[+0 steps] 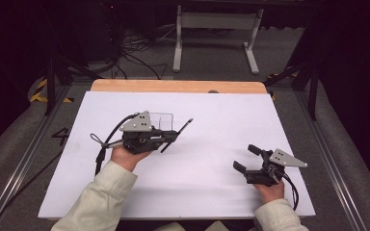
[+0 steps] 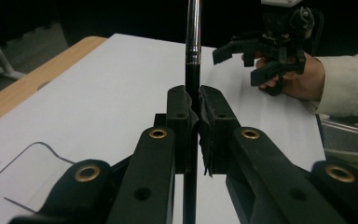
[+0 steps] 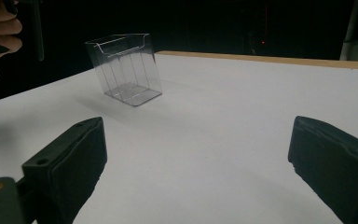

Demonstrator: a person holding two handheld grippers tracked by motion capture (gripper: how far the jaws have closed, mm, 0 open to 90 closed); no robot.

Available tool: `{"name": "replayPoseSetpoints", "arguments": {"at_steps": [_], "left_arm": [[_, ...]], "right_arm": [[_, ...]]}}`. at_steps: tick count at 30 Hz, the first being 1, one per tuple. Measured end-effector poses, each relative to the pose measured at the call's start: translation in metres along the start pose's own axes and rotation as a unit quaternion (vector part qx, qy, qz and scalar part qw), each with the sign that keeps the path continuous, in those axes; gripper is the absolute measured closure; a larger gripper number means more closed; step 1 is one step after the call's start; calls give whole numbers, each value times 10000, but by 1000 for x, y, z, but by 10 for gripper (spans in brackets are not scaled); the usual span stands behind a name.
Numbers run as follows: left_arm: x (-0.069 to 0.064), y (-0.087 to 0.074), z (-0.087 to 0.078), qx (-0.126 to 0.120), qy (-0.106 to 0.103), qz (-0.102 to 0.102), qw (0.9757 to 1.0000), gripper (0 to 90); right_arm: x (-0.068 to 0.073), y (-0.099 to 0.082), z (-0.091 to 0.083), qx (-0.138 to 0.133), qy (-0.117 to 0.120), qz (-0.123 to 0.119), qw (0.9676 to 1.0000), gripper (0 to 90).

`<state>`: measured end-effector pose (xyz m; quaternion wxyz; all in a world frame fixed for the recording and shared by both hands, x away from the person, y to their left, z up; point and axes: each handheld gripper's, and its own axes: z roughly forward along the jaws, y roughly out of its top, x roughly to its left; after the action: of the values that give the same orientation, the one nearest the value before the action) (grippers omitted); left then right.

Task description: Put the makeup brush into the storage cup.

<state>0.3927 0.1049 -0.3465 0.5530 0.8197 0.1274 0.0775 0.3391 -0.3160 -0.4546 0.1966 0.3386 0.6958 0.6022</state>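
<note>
Pen [image 2: 193,42], black with a silver upper section, stands clamped between the pads of the left gripper [image 1: 173,134], which sits toward nine o'clock on the white table sheet [image 1: 212,120]. A clear plastic holder [image 3: 125,67] rests just behind that gripper, toward twelve. The right gripper [image 1: 244,158], at four o'clock, holds nothing, jaws spread wide.

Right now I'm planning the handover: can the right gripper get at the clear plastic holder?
Probably yes: the right gripper stands open, and only bare white table lies between it and the clear holder.
</note>
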Motion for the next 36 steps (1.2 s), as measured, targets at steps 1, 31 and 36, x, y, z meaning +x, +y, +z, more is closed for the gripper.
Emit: {"name": "replayPoseSetpoints", "arguments": {"at_steps": [1,31,36], "left_arm": [[1,0,-1,-34,23,35,10000,831],[15,-8,-19,-1260,928,-459,9866,830],[19,-10,-21,-1390,1157,-510,9822,830]], "right_arm": [[0,0,0,8,7,2,10000,50],[-1,0,0,-7,23,42,10000,50],[-1,0,0,-1,22,57,10000,49]]}}
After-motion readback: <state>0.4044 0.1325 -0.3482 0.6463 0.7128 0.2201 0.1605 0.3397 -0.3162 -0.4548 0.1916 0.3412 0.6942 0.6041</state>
